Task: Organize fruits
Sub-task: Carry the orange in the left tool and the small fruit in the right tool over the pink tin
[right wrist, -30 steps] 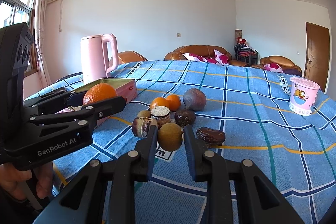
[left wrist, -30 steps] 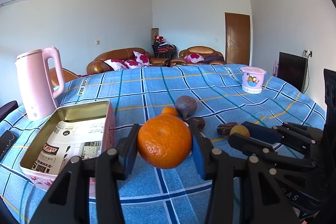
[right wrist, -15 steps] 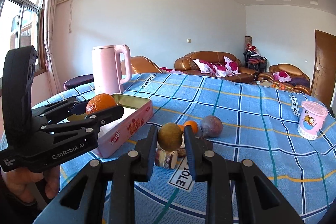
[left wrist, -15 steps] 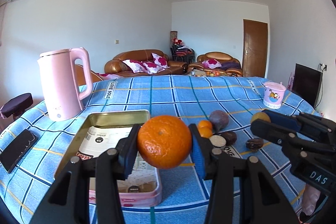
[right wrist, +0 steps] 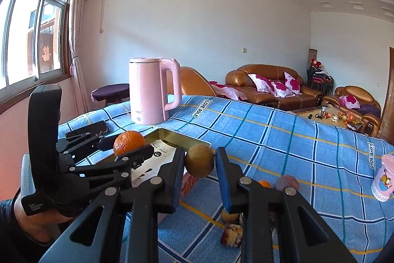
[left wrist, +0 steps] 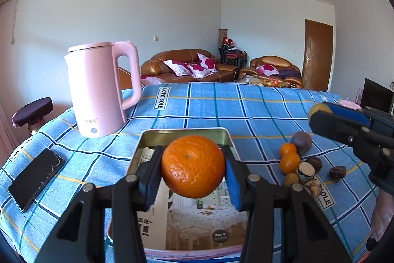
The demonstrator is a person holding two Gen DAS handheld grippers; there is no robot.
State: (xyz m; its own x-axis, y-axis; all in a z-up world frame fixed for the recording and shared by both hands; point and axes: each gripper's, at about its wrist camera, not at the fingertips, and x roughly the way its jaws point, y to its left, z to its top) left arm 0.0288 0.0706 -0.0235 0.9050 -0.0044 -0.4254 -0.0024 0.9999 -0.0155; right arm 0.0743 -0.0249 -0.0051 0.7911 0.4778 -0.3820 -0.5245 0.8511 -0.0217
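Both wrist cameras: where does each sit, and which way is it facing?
Left wrist: rides the left tongs, looking along them over the open pink metal tin; they grip the large round orange.
Right wrist: rides the right tongs, which grip a round brown-green fruit; the left hand shows.
Shared: tin, orange, tall pink kettle.

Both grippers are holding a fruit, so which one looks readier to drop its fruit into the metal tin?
Probably the left. The left gripper holds its orange directly above the open tin. The right gripper grips a brown round fruit that appears off the tin's right side, so it likely needs to shift over first.
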